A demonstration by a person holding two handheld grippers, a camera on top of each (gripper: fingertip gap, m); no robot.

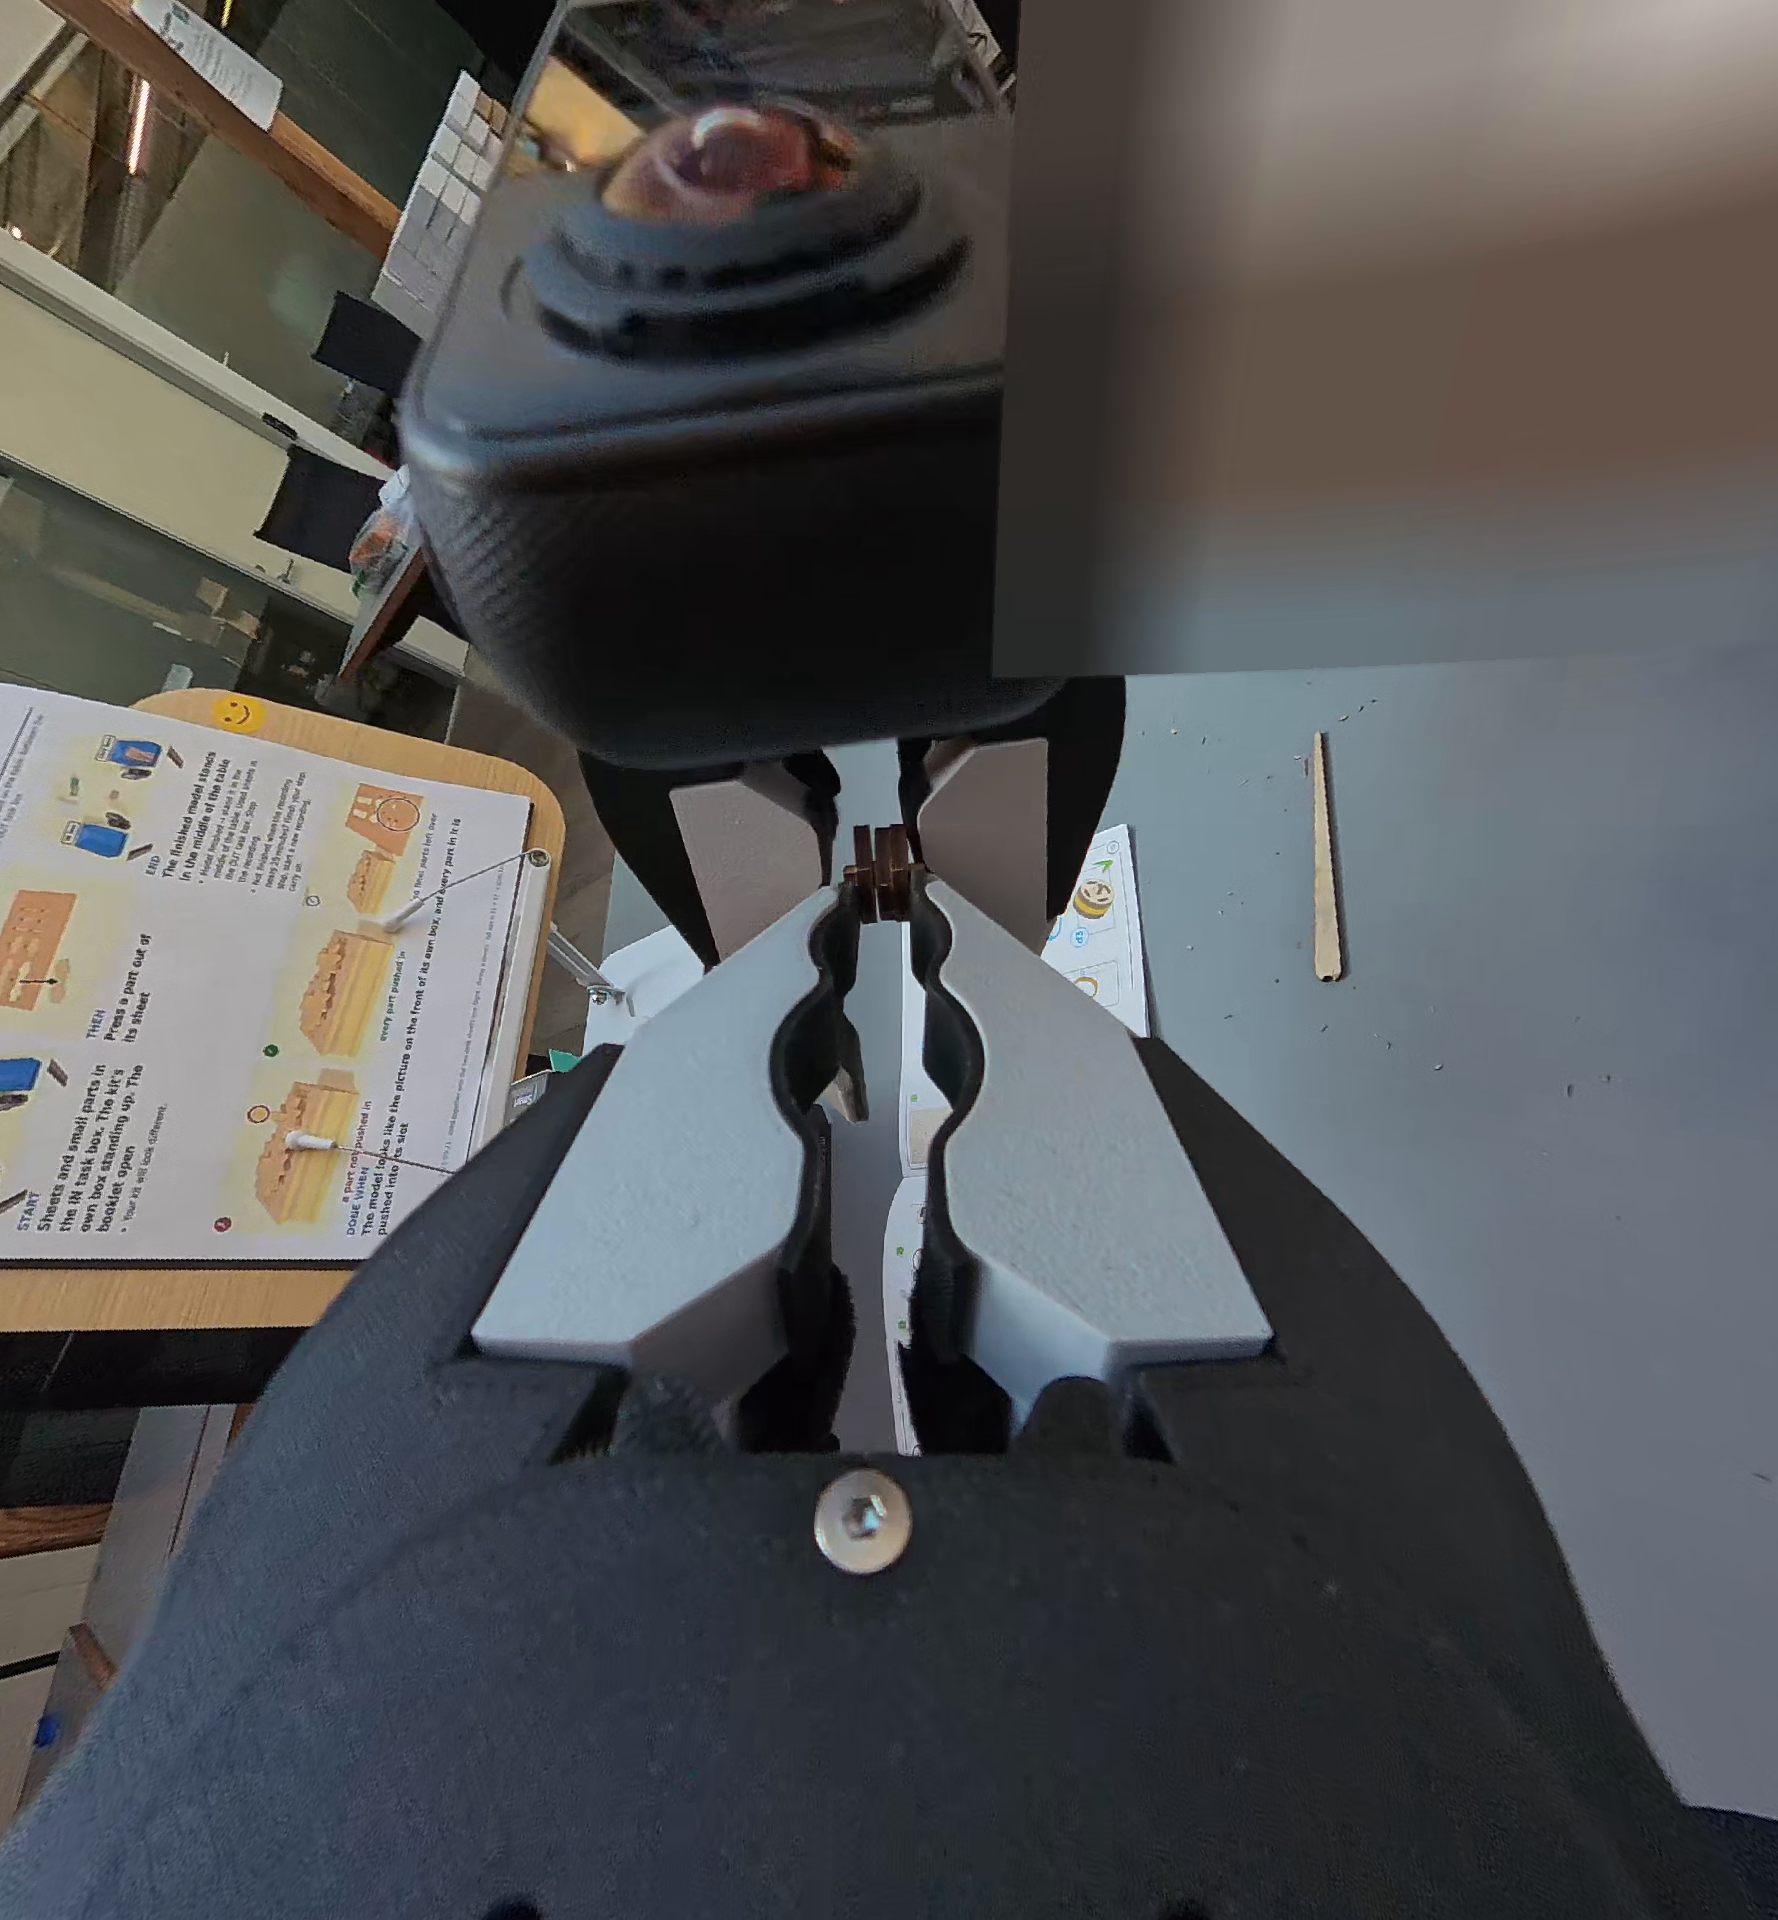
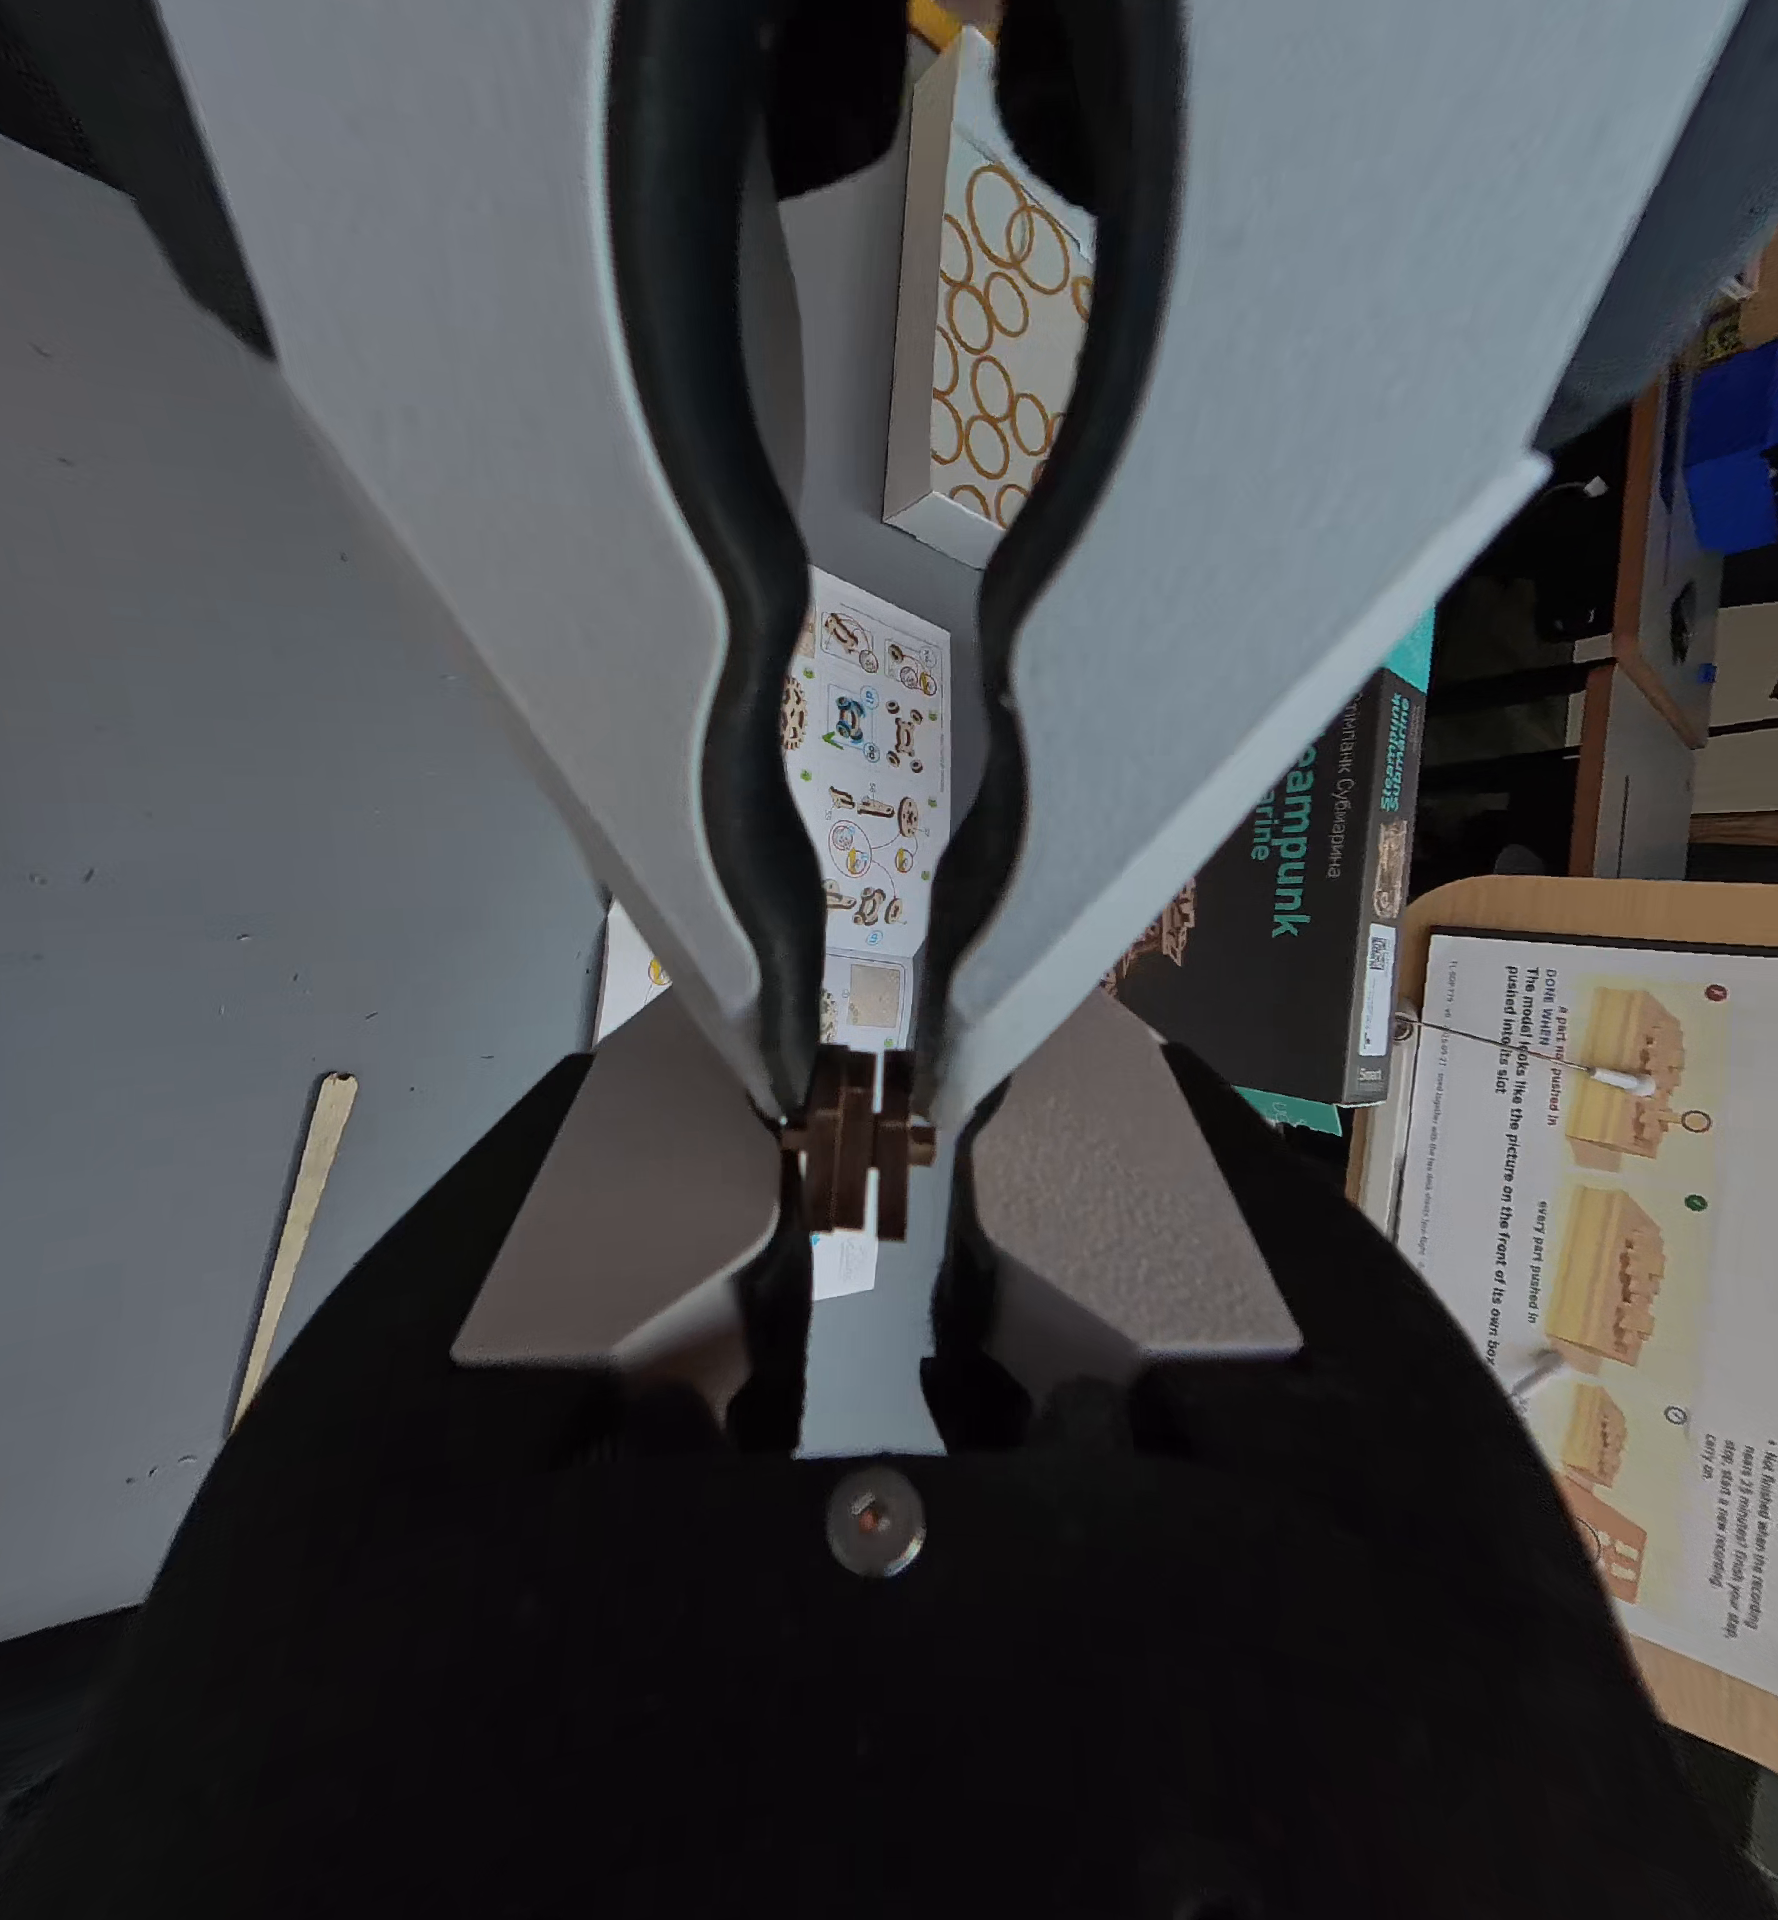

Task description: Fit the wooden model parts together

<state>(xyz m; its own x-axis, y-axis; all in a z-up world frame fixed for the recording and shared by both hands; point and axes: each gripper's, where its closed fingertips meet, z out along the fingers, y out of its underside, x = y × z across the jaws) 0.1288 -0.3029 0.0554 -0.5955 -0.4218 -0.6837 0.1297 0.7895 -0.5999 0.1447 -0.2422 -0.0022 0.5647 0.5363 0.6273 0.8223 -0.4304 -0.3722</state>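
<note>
A small dark-brown wooden assembly (image 1: pixel 880 878), several thin plates stacked on a cross piece, hangs in the air between both grippers. My left gripper (image 1: pixel 880 902) is shut on its near end with the tips of its black pads. My right gripper (image 1: pixel 869 821) faces it from the far side, with its camera housing (image 1: pixel 719 416) above, and is shut on the other end. In the right wrist view the assembly (image 2: pixel 854 1143) sits between my right gripper (image 2: pixel 859 1195) and the left gripper (image 2: pixel 854 1081), which reaches in from the top.
Below is a grey table (image 1: pixel 1539 1143) with a thin wooden stick (image 1: pixel 1326 852) (image 2: pixel 293 1247) and wood crumbs. A kit booklet (image 2: pixel 869 779), a white tray of wooden rings (image 2: pixel 999 343) and a dark kit box (image 2: pixel 1300 883) lie beyond. A clipboard with an instruction sheet (image 1: pixel 241 987) (image 2: pixel 1643 1299) stands beside. Tip to tip, the grippers are about 8 cm apart.
</note>
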